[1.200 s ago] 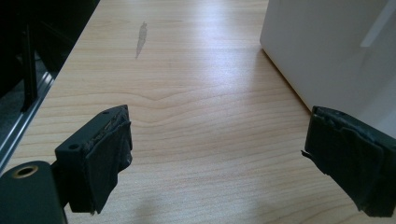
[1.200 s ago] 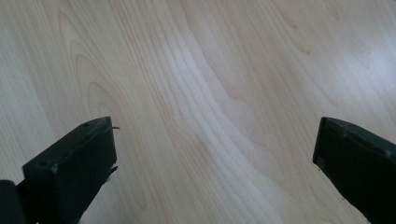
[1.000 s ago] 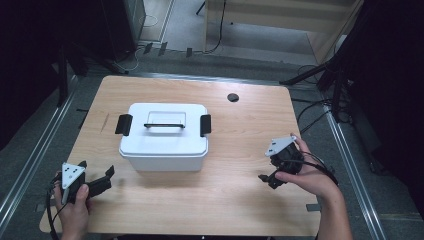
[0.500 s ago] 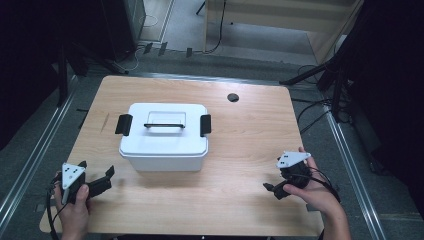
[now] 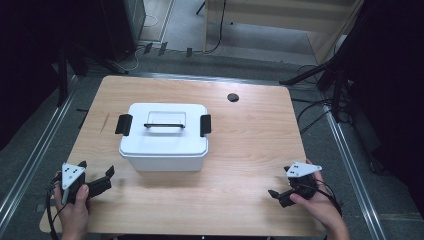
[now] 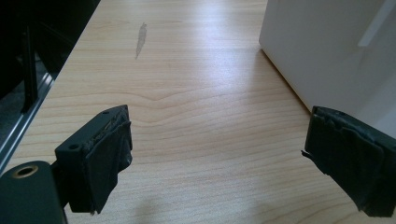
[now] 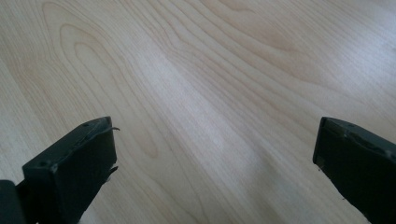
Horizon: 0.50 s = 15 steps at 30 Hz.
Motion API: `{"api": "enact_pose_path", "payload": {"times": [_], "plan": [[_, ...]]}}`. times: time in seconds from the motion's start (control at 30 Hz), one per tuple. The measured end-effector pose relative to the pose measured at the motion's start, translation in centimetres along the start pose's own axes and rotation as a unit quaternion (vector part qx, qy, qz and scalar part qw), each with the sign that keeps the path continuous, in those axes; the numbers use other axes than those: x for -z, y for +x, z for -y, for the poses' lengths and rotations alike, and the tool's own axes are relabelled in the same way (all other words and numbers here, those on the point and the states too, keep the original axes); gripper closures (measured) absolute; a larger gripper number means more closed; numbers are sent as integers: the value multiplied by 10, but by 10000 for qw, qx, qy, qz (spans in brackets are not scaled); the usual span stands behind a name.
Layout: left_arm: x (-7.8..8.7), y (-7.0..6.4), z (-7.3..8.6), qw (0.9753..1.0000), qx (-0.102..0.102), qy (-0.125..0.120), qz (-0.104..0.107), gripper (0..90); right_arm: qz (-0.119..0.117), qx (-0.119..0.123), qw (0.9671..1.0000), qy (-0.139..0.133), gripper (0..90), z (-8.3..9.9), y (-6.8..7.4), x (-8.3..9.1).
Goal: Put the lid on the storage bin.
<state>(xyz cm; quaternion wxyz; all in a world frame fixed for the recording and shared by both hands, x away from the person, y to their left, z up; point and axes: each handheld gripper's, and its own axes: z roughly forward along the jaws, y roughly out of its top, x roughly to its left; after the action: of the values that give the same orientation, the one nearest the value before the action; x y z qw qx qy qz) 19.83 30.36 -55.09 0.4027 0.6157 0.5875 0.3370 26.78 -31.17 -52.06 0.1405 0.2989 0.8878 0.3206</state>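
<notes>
Right gripper lowered, perhaps resting, smooth wooden table

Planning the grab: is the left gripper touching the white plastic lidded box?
Apart. The high view shows bare wood between the left gripper and the white plastic lidded box.

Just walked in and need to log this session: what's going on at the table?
A person sits at a wooden table with a two-jaw gripper in each hand. The left gripper and the right gripper both rest low near the front edge, jaws open and empty. A white lidded box with black side latches stands closed between them; nothing touches it.
</notes>
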Motion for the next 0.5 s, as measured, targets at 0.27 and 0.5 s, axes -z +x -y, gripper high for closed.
{"api": "enact_pose_path", "payload": {"times": [0.27, 0.5], "plan": [[0, 0, 0, 10000, -4, -17, -14, 80, 57, -213, 9997, -140, 0, 20, 1, 2], [0, 0, 0, 10000, 17, -5, -8, 80, 107, -436, 9975, -547, 0, 33, 2, 5]]}}
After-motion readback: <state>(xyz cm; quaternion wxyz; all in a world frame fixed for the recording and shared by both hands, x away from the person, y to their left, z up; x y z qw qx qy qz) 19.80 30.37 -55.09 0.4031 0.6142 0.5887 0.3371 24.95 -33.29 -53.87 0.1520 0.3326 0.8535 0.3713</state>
